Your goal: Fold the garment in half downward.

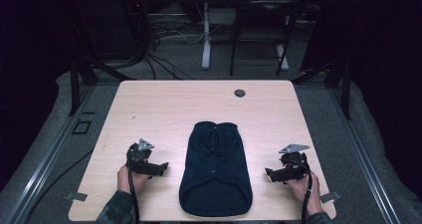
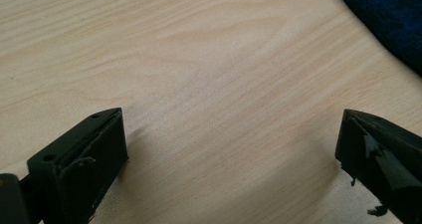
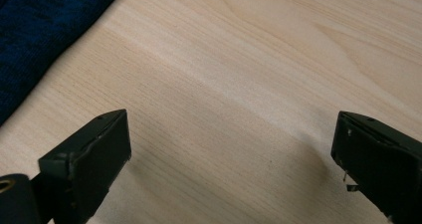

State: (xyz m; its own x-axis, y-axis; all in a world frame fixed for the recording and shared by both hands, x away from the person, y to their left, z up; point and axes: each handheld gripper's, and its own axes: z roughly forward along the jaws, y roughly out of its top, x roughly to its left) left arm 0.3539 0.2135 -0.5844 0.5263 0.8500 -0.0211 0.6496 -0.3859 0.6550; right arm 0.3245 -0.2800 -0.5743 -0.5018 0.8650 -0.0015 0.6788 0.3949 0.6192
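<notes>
A dark navy knitted garment (image 1: 215,171) lies flat in the middle of the light wooden table (image 1: 164,104), its wider end toward the near edge. My left gripper (image 1: 160,167) rests on the table to the garment's left, jaws wide apart and empty. My right gripper (image 1: 271,174) rests to its right, likewise open and empty. In the left gripper view the jaws (image 2: 231,154) frame bare wood, and the garment's edge (image 2: 388,20) shows at the top right. In the right gripper view the open jaws (image 3: 231,159) stand over bare wood, with the garment (image 3: 40,30) at the top left.
A small round dark hole (image 1: 240,93) sits near the table's far edge. Beyond the table stand metal frame legs, cables on the floor (image 1: 164,35) and another table's legs (image 1: 206,35). Rails run along the floor at both sides.
</notes>
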